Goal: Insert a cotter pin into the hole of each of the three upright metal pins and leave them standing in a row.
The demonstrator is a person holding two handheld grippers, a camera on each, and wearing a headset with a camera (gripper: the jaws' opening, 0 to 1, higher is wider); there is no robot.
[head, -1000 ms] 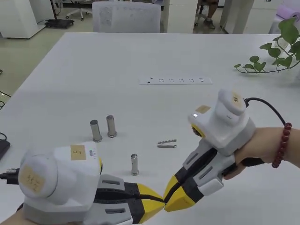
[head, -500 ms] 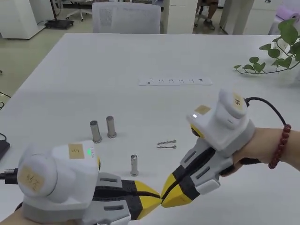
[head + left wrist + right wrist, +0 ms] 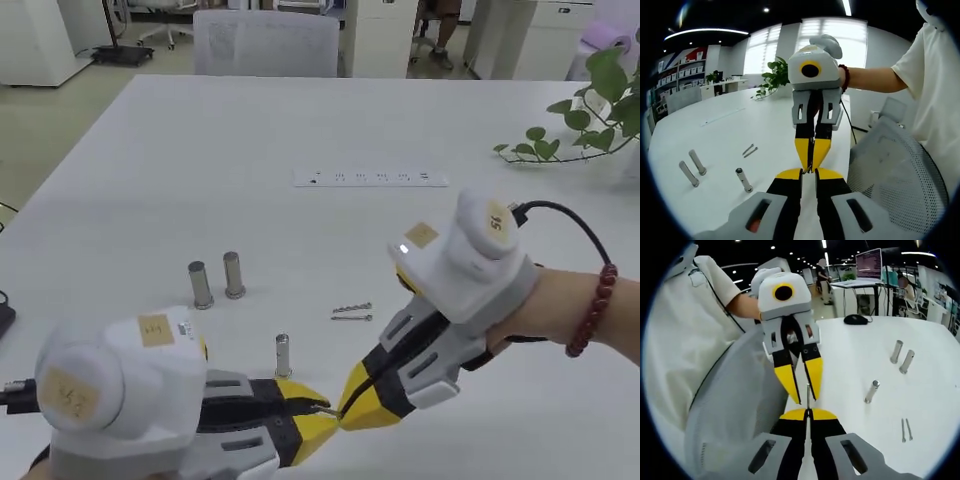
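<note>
Three upright metal pins stand on the white table: two side by side and one alone. My right gripper is shut on a thin cotter pin, which sticks out from its tips. My left gripper faces it tip to tip, open, and the cotter pin's free end lies between its yellow fingers. Two more cotter pins lie flat to the right of the lone metal pin. The left gripper view shows the metal pins far left of both grippers.
A white power strip lies across the table's middle. A plant reaches in at the far right, and a chair stands behind the far edge. A mesh chair back sits close behind the grippers.
The two grippers have stayed tip to tip near the table's front edge. The left gripper's jaws look a little wider apart, and the cotter pin now shows between the tips.
</note>
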